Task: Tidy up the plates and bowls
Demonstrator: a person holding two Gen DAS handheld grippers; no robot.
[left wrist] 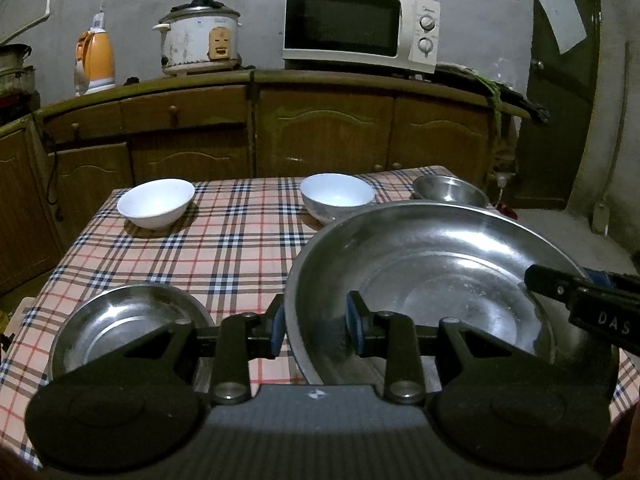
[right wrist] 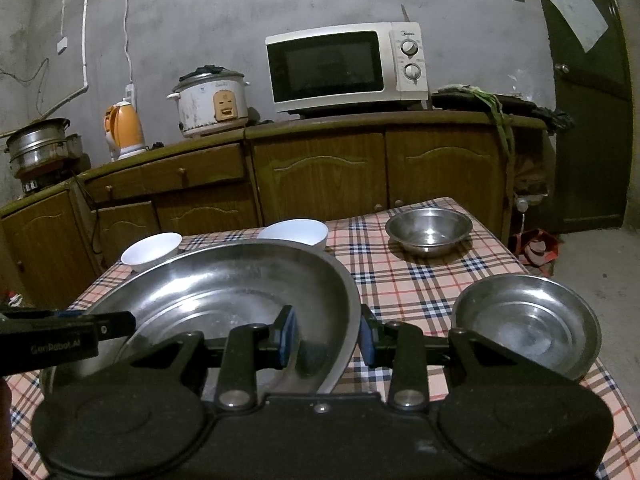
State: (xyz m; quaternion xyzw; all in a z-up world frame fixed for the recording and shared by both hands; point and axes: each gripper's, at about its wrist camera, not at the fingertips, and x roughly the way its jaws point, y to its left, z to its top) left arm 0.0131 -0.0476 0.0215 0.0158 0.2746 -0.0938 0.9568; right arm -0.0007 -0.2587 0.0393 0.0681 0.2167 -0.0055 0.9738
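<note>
Both claws (left (left wrist: pixel 316 330), right (right wrist: pixel 328 336)) grip empty steel basin (left wrist: pixel 440 272).

big steel plate (left wrist: pixel 432 280) hiding the front of the middle white bowl (left wrist: pixel 338 190), steel bowl (left wrist: pixel 450 191) at 1 o'clock half hidden too, door (right wrist: pixel 592 92) cropped at 3 o'clock

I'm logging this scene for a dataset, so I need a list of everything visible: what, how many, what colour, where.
Large round steel plate: one, silver, near middle of the table, rim between both grippers' fingers.
Small steel plates: two, silver, near left and near right.
Small steel bowl: one, silver, far right.
White ceramic bowls: two, far side.
Checked tablecloth: one, pink plaid, covering the table.
Microwave: one, white, on the counter.
Rice cooker: one, white, left of the microwave.
Kettle: one, orange, far left.
Wooden cabinets: brown, below.
Left hand-held gripper: black, shut on the large plate's left rim.
Right hand-held gripper: black, shut on its right rim.
</note>
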